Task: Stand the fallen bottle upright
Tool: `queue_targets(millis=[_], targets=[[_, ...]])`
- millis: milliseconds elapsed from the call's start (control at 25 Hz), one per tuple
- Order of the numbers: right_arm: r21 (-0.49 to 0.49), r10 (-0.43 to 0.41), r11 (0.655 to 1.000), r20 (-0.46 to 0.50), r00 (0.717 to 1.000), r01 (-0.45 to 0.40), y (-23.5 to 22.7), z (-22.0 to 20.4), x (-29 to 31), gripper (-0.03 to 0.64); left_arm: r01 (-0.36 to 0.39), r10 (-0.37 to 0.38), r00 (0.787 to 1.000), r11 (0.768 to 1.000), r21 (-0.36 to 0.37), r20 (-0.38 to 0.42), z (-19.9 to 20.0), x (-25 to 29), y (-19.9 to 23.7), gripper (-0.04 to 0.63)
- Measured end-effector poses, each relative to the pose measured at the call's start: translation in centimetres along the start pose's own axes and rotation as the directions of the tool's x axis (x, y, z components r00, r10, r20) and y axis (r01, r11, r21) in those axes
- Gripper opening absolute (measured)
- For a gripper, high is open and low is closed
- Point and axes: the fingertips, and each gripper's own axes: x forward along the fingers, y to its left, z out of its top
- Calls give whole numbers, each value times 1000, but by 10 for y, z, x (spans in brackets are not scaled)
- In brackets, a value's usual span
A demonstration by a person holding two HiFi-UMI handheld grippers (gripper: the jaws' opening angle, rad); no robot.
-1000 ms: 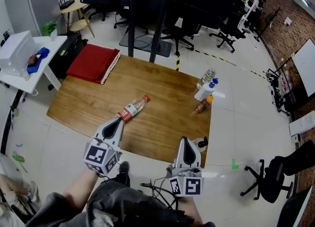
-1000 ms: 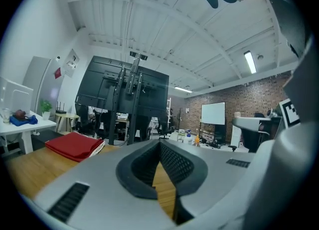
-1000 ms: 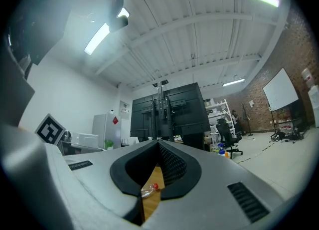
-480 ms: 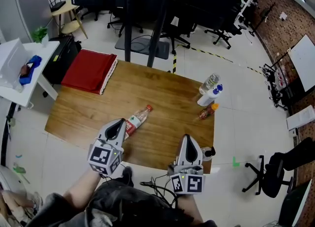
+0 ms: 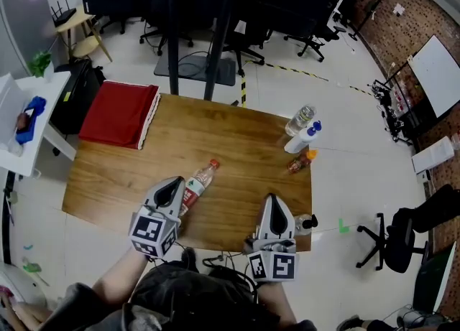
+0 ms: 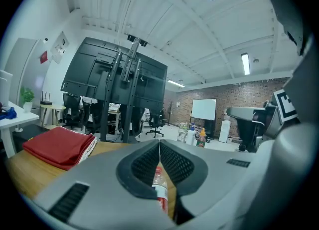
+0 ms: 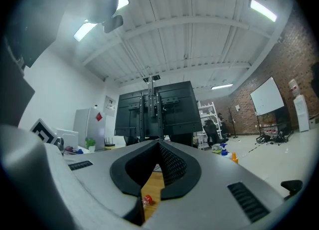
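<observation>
The fallen bottle (image 5: 199, 179) lies on its side on the wooden desk (image 5: 237, 143), a clear plastic one with a red label, its red cap pointing to about 1 o'clock in the head view. The left gripper (image 5: 173, 187) has its jaws pressed together with nothing between them, and the bottle's base end sits just past their tips at 1 o'clock; whether they touch cannot be told. The right gripper (image 5: 272, 200) also has its jaws together and empty, with the bottle well off at its 10 o'clock. At the desk's 3 o'clock edge stand a clear bottle (image 5: 301, 116) and a white spray bottle (image 5: 302, 138), with an orange-capped bottle (image 5: 299, 162) lying beside them; their contents cannot be made out. A red folded cloth (image 5: 118, 114) lies at the desk's 10 o'clock corner.
</observation>
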Motion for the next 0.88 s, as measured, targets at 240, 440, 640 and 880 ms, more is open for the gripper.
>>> queue_targets(millis=[240, 440, 640, 880], targets=[[0, -7, 1000, -9, 1000, 7, -10, -1, 2, -3, 12, -13, 998, 1000, -11, -60, -10, 16, -5, 32], [20, 15, 1000, -27, 1000, -14, -22, -11, 10, -3, 19, -19, 994, 1000, -6, -103, -19, 30, -16, 32], [29, 59, 998, -44, 997, -58, -33, -21, 24, -3, -19, 30, 986, 998, 63, -163, -32, 47, -18, 31], [59, 94, 994, -89, 992, -89, -49, -40, 40, -3, -39, 60, 945, 997, 72, -321, -62, 71, -14, 36]])
